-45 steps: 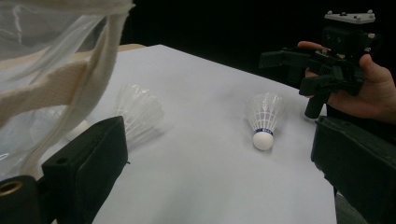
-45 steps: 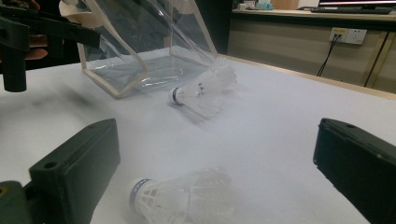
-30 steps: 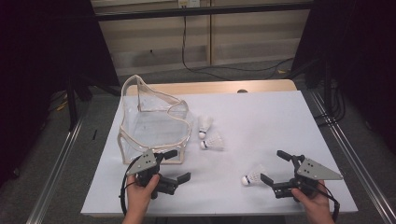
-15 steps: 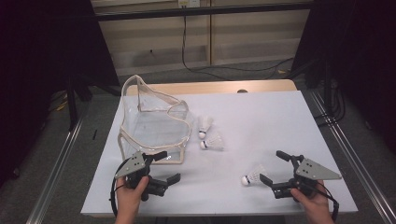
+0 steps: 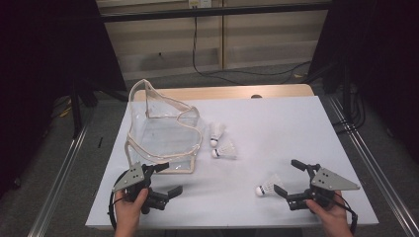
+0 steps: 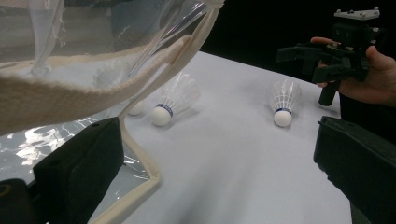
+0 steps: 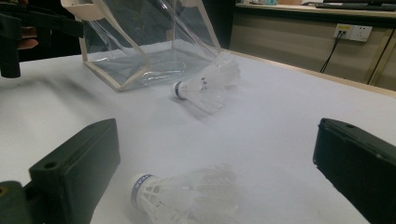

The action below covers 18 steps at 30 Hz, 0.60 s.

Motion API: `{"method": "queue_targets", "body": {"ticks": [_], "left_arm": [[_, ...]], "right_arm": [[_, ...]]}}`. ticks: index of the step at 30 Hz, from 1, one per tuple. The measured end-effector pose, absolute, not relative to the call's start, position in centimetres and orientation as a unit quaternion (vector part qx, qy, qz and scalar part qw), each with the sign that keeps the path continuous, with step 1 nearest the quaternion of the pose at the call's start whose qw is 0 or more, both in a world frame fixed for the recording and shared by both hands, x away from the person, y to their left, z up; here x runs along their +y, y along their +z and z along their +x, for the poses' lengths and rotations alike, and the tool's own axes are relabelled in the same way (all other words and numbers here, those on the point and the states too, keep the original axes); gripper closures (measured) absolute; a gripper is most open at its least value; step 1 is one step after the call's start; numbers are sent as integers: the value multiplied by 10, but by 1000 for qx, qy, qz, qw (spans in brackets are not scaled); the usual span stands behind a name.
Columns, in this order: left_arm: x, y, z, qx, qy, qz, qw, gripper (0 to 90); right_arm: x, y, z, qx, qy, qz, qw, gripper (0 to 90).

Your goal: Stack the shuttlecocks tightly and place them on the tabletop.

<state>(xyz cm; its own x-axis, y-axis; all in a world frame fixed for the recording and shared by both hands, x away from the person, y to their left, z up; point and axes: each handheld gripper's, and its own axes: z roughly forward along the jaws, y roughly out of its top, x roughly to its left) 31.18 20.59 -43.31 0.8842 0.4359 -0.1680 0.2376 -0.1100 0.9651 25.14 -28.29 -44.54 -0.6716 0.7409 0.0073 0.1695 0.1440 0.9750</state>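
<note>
Left claw (image 5: 165,180) open, nothing in it, sitting at the near corner of the clear bag (image 5: 163,133). In the left gripper view one jaw is just beside the bag's cream trim (image 6: 140,186), can't tell if touching; the other jaw is out over bare bench (image 5: 276,123).

Right claw (image 5: 291,177) open too, holding nothing. It faces the nearest shuttlecock (image 5: 267,187), which lies on its side on the bench just ahead of the jaws. Right gripper view: that shuttlecock (image 7: 182,196) sits low between the two jaws, closer to the left-hand jaw, cork with blue band pointing that way. No contact visible.

Two more shuttlecocks lie mid-bench just right of the bag: one (image 5: 225,150) nearer the person, one (image 5: 216,132) behind it, close together. Both on their sides, well apart from either claw.

Bag stands open on the left half of the bench, clear walls slumped, nothing visible inside.

Both hands are at the near edge of the bench, left hand (image 5: 129,212) and right hand (image 5: 332,215) well apart.
</note>
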Motion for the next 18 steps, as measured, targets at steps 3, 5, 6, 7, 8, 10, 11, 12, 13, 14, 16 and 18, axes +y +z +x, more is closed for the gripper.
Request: {"method": "queue_targets", "body": {"ticks": [3, 5, 6, 7, 8, 10, 11, 12, 13, 14, 16, 18], "left_arm": [[208, -433, 312, 230, 80, 737, 630, 18], [210, -434, 312, 230, 79, 737, 631, 18], [211, -434, 312, 230, 80, 737, 630, 18], [211, -435, 312, 232, 80, 737, 629, 17], [212, -435, 312, 234, 79, 737, 629, 17], [214, -435, 312, 233, 81, 737, 629, 17], [215, -435, 312, 233, 80, 737, 630, 17], [215, -435, 312, 233, 79, 737, 630, 17], [215, -435, 311, 234, 79, 737, 629, 17], [215, -435, 311, 236, 79, 738, 627, 17], [216, -435, 311, 237, 80, 739, 626, 17], [217, -436, 312, 239, 81, 738, 626, 17]], "right_arm": [[-283, -446, 252, 712, 572, 321, 251, 2], [-283, -446, 253, 712, 572, 322, 249, 1], [-282, -446, 254, 712, 571, 323, 250, 1], [-282, -446, 254, 712, 572, 322, 249, 2], [-282, -446, 254, 713, 571, 321, 248, 2], [-281, -446, 255, 714, 571, 321, 246, 2], [-281, -446, 255, 714, 571, 322, 245, 2], [-281, -446, 255, 714, 571, 322, 245, 2], [-281, -446, 255, 715, 570, 323, 244, 2], [-281, -446, 255, 715, 570, 322, 243, 3], [-282, -446, 255, 715, 572, 323, 240, 3], [-282, -445, 255, 713, 574, 324, 239, 4]]}}
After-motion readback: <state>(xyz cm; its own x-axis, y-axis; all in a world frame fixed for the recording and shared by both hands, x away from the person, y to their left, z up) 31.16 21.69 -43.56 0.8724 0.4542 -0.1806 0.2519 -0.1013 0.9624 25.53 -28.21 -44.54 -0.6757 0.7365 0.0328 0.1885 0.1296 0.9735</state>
